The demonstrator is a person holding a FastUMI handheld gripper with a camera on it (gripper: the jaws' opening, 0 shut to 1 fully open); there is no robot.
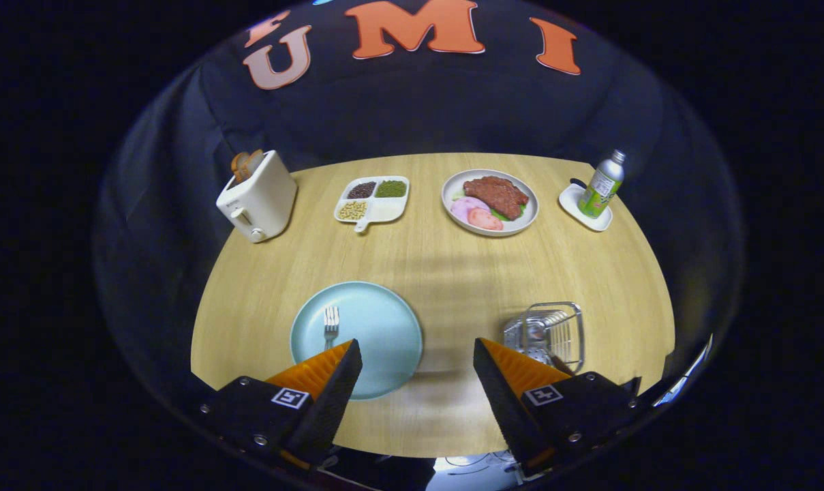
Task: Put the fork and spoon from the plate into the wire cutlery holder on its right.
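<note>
A light blue plate (377, 327) lies on the wooden table just ahead of the left finger. A silver fork (330, 323) rests on its left part, tines pointing away; its handle is hidden behind the left fingertip. To the plate's right stands the wire cutlery holder (552, 331), partly behind the right finger; a shiny spoon bowl (536, 333) and a dark handle show inside it. My gripper (417, 354) hovers above the table's near edge, open, with bare table between its fingers.
Along the far side of the table (446, 266) stand a white toaster (258, 196) with bread, a divided tray of beans (374, 198), a plate of meat (490, 201) and a bottle (602, 184) on a small white dish.
</note>
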